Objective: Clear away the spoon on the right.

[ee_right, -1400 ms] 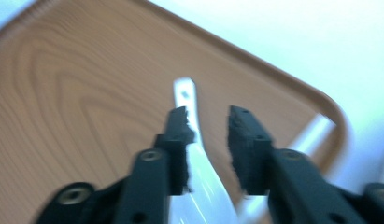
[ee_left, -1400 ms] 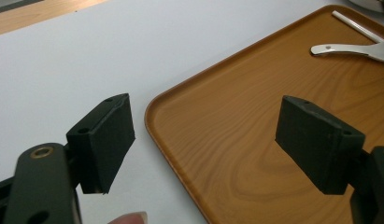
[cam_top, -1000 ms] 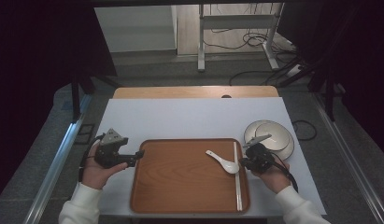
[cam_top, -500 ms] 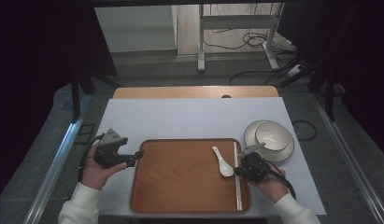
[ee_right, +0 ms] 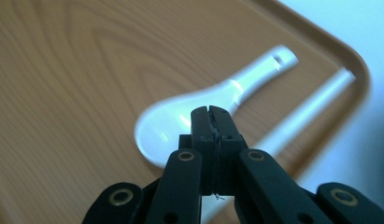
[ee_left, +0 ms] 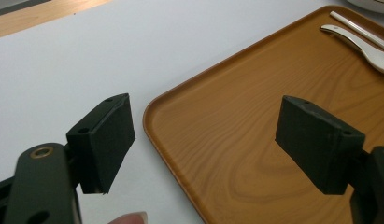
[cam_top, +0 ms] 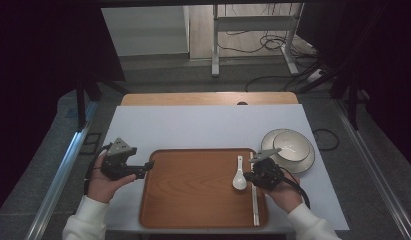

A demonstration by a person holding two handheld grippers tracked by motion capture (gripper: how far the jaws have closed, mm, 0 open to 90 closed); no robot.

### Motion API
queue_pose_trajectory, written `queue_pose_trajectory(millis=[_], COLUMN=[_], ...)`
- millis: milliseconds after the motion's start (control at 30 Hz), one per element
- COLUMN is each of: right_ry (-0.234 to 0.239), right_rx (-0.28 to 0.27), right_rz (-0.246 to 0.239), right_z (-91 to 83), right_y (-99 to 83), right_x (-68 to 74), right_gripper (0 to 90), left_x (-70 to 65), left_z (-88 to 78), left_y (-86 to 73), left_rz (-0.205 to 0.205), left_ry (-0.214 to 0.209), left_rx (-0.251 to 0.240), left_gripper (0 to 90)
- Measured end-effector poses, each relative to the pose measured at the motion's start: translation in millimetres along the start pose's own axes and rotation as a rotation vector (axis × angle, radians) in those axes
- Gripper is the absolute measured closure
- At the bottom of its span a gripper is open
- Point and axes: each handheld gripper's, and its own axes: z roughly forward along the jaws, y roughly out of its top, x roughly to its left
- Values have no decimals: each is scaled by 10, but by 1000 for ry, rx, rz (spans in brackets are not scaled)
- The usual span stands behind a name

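White ceramic spoon [cam_top: 239,177] lies flat on the wooden tray [cam_top: 193,195].

Other things sitting around the two claws

A white bowl [cam_top: 288,145] is sitting on a white plate [cam_top: 304,163], just beside the right claw [cam_top: 247,176] on its far, outer side. White chopsticks [cam_top: 255,210] are lying under that claw and running back toward the person. A white mat [cam_top: 208,125] is lying under both claws and spreading out past the left claw [cam_top: 148,167]. A brown table edge [cam_top: 208,98] is peeking out far ahead of the claws. Black cables [cam_top: 253,47] are curling on the floor, well beyond them.
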Motion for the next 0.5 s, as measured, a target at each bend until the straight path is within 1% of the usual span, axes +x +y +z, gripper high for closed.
queue_pose_trajectory(millis=[67, 167, 267, 333, 400, 500], right_ry=[15, 32, 51, 64, 67, 53], right_rx=[-6, -9, 2, 20, 40, 56], right_rz=[-18, -27, -31, -35, -39, -36], right_z=[61, 126, 222, 296, 361, 425], right_y=[73, 146, 207, 230, 237, 235], right_x=[57, 95, 126, 144, 154, 131], right_gripper=[900, 900, 900, 900, 900, 900], left_x=[8, 21, 19, 16, 19, 23], left_z=[-4, -9, -13, -16, -19, -17], left_y=[-4, -10, -9, -6, -5, -8], left_rz=[-1, -2, -1, -1, -3, -3], left_ry=[1, 2, 2, 1, 1, 2], left_rx=[1, 1, 0, -2, -2, 0], left_gripper=[196, 195, 195, 196, 195, 195])
